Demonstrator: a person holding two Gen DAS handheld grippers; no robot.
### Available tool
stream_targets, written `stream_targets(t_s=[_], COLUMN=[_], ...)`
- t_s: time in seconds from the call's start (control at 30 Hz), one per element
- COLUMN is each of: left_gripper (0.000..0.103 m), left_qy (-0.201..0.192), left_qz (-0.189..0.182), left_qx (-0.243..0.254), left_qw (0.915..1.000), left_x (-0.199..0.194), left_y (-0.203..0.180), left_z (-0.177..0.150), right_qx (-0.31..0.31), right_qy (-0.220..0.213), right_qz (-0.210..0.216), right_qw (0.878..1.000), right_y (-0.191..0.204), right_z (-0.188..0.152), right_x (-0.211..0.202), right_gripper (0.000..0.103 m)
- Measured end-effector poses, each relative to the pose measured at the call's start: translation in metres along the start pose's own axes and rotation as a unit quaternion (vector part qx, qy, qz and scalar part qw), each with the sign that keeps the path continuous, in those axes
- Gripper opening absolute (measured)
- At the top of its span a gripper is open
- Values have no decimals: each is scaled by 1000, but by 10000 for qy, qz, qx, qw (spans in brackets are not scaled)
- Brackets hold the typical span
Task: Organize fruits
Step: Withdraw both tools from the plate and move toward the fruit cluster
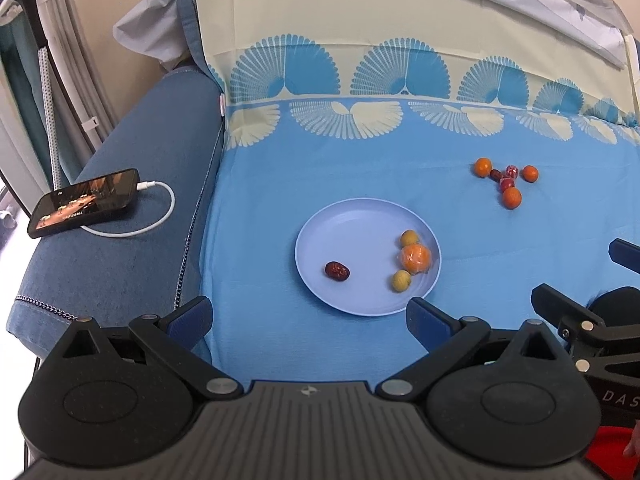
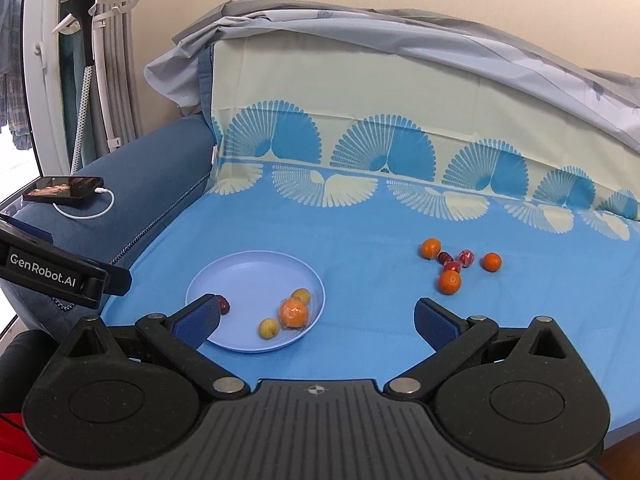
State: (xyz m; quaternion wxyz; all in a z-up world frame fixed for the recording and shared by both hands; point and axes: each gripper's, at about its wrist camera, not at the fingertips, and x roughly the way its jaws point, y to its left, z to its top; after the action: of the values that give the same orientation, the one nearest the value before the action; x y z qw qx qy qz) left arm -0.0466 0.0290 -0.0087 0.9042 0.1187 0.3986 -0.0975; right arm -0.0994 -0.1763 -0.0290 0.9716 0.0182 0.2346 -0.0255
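Observation:
A pale blue plate lies on the blue cloth. It holds a wrapped orange, two yellow-green fruits and a red date, half hidden in the right wrist view. A loose cluster of three small oranges and red fruits lies on the cloth to the right. My left gripper is open and empty, just short of the plate. My right gripper is open and empty over the plate's near edge.
A phone on a white charging cable lies on the dark blue sofa arm at left. The patterned backrest rises behind, with a grey sheet draped over it. The right gripper's body shows at the left view's right edge.

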Motion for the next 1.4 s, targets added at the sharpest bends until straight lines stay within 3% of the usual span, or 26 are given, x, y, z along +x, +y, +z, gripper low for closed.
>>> stream_targets(t_s=[0.37, 0.67, 0.9, 1.27, 1.4], left_gripper=[103, 103, 103, 103, 103], left_qy=[119, 243, 602, 529, 590], left_qz=[63, 54, -238, -456, -625], left_qx=[-6, 27, -79, 294, 504], left_qw=[9999, 9997, 9979, 9971, 9950], left_x=[9, 18, 40, 77, 102], left_y=[-2, -11, -28, -89, -125], left_z=[-1, 5, 18, 67, 89], right_qx=[68, 569, 949, 1521, 1738], right_qy=[89, 59, 108, 217, 37], right_qz=[135, 3, -343, -1169, -1488], right_qw=[9998, 9984, 9948, 9812, 9735], right_y=[-5, -30, -63, -142, -175], right_z=[-2, -4, -8, -11, -2], right_x=[7, 14, 26, 48, 49], right_gripper=[102, 102, 102, 102, 102])
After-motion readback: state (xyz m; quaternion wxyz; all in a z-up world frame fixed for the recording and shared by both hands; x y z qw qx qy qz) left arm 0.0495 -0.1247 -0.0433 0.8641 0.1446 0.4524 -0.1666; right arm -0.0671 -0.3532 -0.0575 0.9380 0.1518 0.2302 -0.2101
